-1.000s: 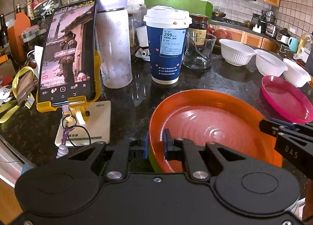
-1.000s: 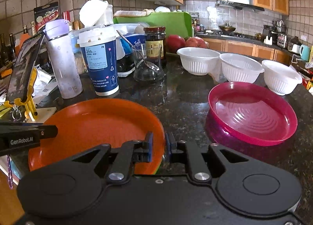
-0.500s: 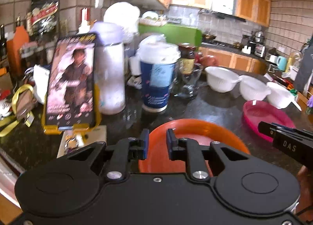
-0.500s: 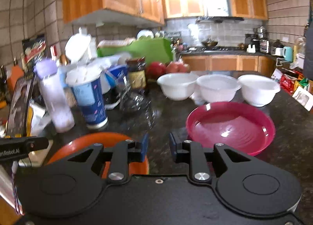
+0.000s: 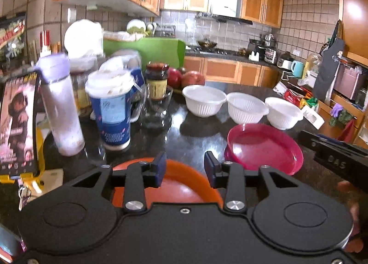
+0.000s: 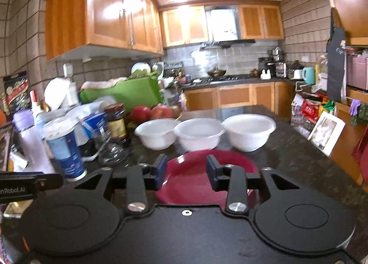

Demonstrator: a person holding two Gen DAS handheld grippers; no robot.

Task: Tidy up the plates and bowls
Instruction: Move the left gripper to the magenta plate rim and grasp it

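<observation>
The orange plate (image 5: 184, 185) lies flat on the dark tabletop (image 5: 197, 135) right below the left gripper (image 5: 185, 168), whose fingers (image 5: 159, 167) are spread apart and hold nothing, while the pink plate (image 6: 197, 172) lies flat just beneath the right gripper (image 6: 186, 172), its fingers (image 6: 212, 172) likewise parted and empty. Behind the pink plate, three white bowls (image 6: 199, 132) stand upright in a close row across the tabletop, the neighbouring rims touching or nearly so. To their left crowd a blue paper cup (image 5: 110, 112), a pale bottle (image 5: 61, 112), a dark jar (image 5: 157, 81) and a propped phone (image 5: 17, 126).
</observation>
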